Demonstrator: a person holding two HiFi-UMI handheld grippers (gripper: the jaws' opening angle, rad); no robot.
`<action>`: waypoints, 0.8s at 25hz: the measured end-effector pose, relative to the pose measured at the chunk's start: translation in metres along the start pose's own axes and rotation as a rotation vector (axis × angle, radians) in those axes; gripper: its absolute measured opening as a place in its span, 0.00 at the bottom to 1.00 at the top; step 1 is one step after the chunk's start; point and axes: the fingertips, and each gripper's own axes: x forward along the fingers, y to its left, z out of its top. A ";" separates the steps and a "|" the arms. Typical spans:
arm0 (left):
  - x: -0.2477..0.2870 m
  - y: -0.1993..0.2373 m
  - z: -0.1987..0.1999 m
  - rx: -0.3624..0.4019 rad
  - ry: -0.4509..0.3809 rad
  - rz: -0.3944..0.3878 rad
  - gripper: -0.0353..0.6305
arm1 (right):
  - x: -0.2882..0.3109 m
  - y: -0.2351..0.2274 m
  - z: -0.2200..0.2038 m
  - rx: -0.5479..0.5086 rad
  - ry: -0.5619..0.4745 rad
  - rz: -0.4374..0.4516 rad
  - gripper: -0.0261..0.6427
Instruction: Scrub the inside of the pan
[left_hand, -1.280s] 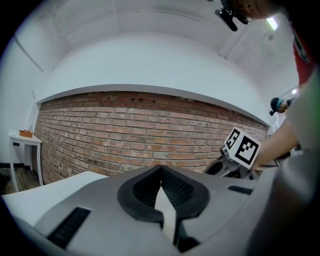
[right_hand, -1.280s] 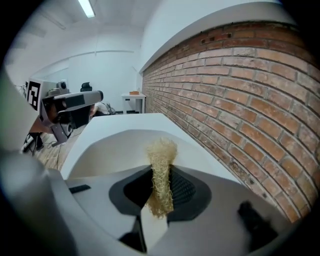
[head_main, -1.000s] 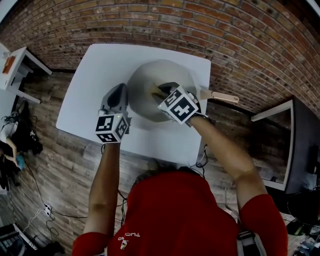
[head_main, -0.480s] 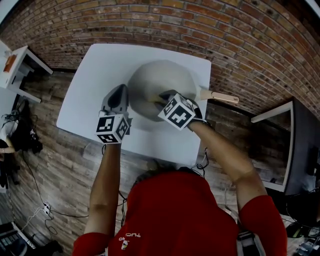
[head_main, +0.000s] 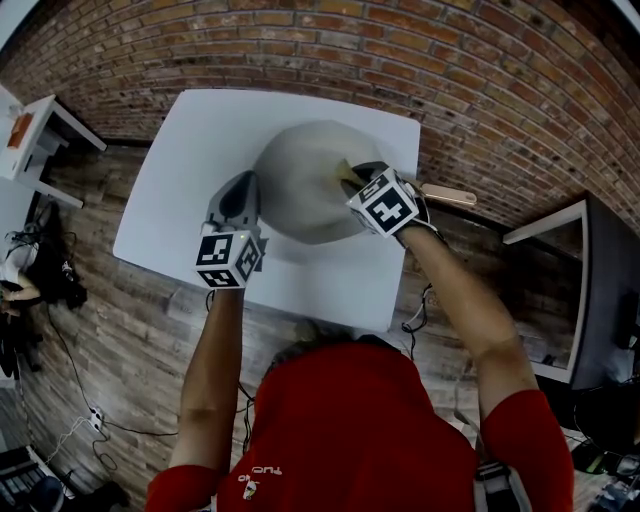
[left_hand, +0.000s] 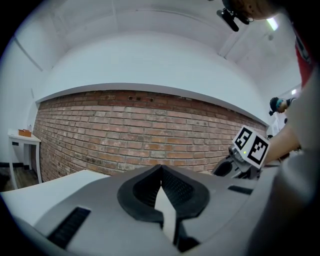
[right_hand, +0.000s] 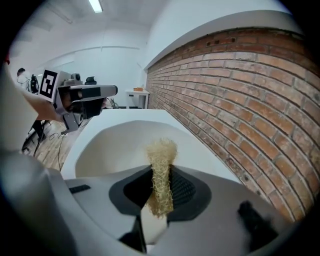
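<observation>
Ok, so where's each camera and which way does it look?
Head view: on the person's head, looking down at the pan on the table; both arms show.
Left gripper view: on the left gripper, facing the brick wall; its shut jaws show.
Right gripper view: on the right gripper, facing into the pan; its jaws clamp the scrubber.
Shared: each gripper view sees the other gripper.

- The right claw (right_hand: 161, 196) pinches a straw-coloured fibrous scrubber (right_hand: 161, 159), which sticks out upright between its jaws.
- Beyond it lies the pale hollow of the pan (right_hand: 112, 150) on a white counter (right_hand: 131, 116).
- The left claw (right_hand: 107, 91) hangs near the pan's far rim.
- A brick wall (right_hand: 240, 100) runs along the right.
</observation>
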 end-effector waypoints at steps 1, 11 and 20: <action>0.001 -0.001 0.000 0.003 0.002 -0.002 0.07 | 0.000 -0.003 -0.001 0.001 -0.002 -0.006 0.17; 0.008 -0.022 0.022 0.014 -0.038 -0.033 0.07 | -0.027 -0.007 0.040 0.053 -0.185 -0.024 0.17; 0.009 -0.053 0.079 0.024 -0.120 -0.077 0.07 | -0.106 0.010 0.127 0.171 -0.636 0.043 0.17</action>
